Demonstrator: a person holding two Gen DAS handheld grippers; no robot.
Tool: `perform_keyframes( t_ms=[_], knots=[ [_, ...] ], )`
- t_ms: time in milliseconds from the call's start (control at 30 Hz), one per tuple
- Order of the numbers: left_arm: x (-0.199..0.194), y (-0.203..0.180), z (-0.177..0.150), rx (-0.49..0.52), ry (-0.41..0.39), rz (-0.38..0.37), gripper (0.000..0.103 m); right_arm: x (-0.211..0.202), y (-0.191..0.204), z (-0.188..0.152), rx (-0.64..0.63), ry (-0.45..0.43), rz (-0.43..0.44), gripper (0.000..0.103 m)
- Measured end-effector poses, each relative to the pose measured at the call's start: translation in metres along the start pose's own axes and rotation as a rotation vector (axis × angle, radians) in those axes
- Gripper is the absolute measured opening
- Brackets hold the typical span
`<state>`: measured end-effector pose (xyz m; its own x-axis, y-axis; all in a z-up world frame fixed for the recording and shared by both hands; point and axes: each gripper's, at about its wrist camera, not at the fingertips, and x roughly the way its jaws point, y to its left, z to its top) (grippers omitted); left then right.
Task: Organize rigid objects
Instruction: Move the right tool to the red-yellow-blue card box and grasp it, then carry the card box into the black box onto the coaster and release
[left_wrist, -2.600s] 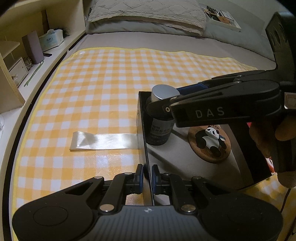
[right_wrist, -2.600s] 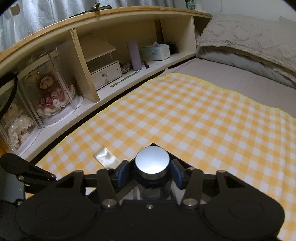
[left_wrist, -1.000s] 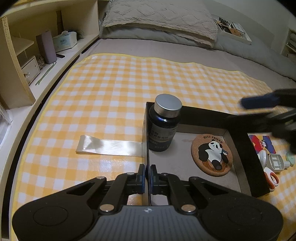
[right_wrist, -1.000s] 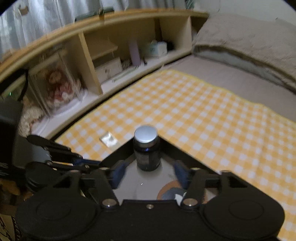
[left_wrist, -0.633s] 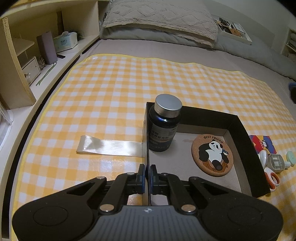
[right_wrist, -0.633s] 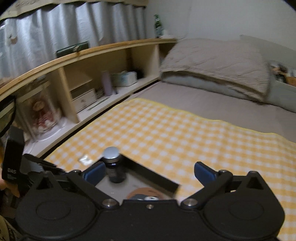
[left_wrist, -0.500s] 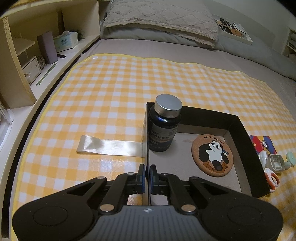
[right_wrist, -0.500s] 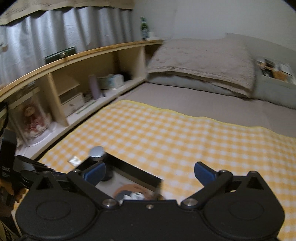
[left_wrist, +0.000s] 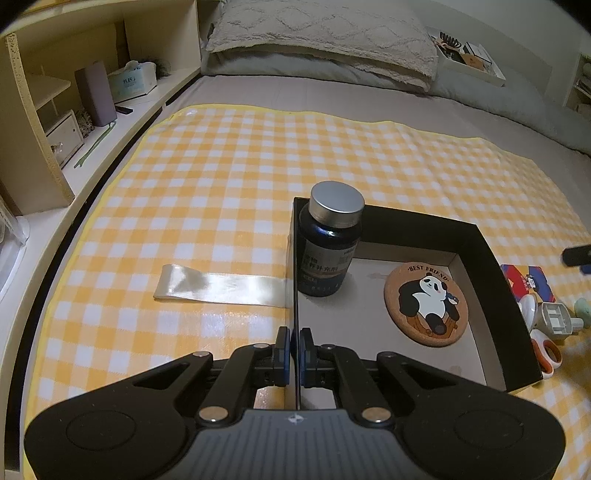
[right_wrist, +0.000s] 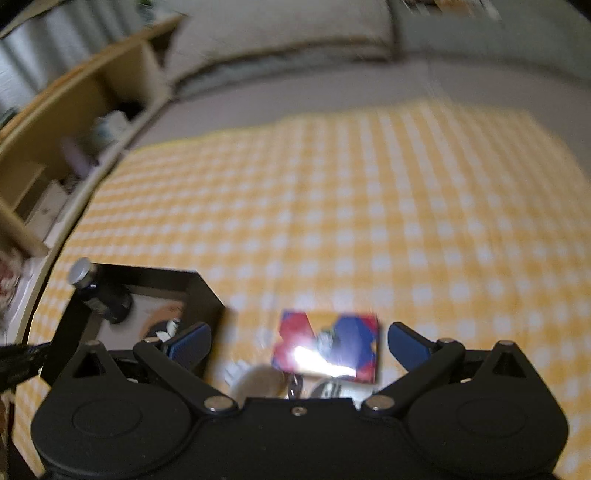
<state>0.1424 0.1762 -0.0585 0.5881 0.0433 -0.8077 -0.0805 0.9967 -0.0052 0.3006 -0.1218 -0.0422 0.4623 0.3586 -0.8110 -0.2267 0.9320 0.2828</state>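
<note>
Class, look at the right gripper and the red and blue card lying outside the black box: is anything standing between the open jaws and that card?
Nothing visible does. The right gripper is open with the red and blue card just ahead of its fingers on the checked cloth; the black box sits off to one side.

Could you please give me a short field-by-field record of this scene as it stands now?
surface: yellow checked cloth on a bed
container: black box, open top
in box: dark bottle upright in the far left corner; panda coaster flat on the floor
outside box, right: red and blue card, scissors, small white item
left gripper: shut on the box's left wall
right gripper: open, empty, over the card
left of box: clear tape strip
</note>
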Motion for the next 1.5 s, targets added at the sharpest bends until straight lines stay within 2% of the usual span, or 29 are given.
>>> perform_keyframes(
  t_ms=[133,300,600,667,800,967,1100,1300,1367,1500],
  knots=[
    [0.001,0.000,0.001,-0.004,0.003,0.001,0.005,0.027,-0.006,-0.003,0.027,0.064,-0.051,0.103],
    [0.002,-0.001,0.001,-0.004,0.003,0.006,0.005,0.059,-0.005,-0.002,0.030,0.094,-0.137,0.103],
    [0.003,0.003,0.001,-0.016,0.006,-0.008,0.006,0.105,0.017,0.000,0.038,0.176,-0.248,0.103],
    [0.004,0.004,0.002,-0.017,0.007,-0.010,0.006,0.111,0.026,-0.003,0.039,0.202,-0.277,0.102],
    [0.005,0.002,0.003,-0.016,0.011,-0.008,0.006,0.115,0.041,-0.011,-0.004,0.205,-0.305,0.090],
    [0.006,0.001,0.004,-0.017,0.014,-0.002,0.006,0.114,0.043,-0.012,-0.011,0.171,-0.248,0.089],
    [0.007,0.000,0.004,-0.014,0.014,0.004,0.006,0.095,0.053,-0.001,-0.030,0.074,-0.199,0.089],
    [0.008,0.000,0.003,-0.011,0.015,0.006,0.006,0.059,0.082,0.010,0.004,-0.028,-0.019,0.089],
    [0.007,0.000,0.003,-0.011,0.015,0.006,0.006,0.051,0.098,0.008,0.010,-0.032,0.059,0.089],
    [0.007,0.000,0.003,-0.011,0.014,0.007,0.006,0.051,0.116,0.017,-0.004,0.002,0.154,0.089]
  ],
)
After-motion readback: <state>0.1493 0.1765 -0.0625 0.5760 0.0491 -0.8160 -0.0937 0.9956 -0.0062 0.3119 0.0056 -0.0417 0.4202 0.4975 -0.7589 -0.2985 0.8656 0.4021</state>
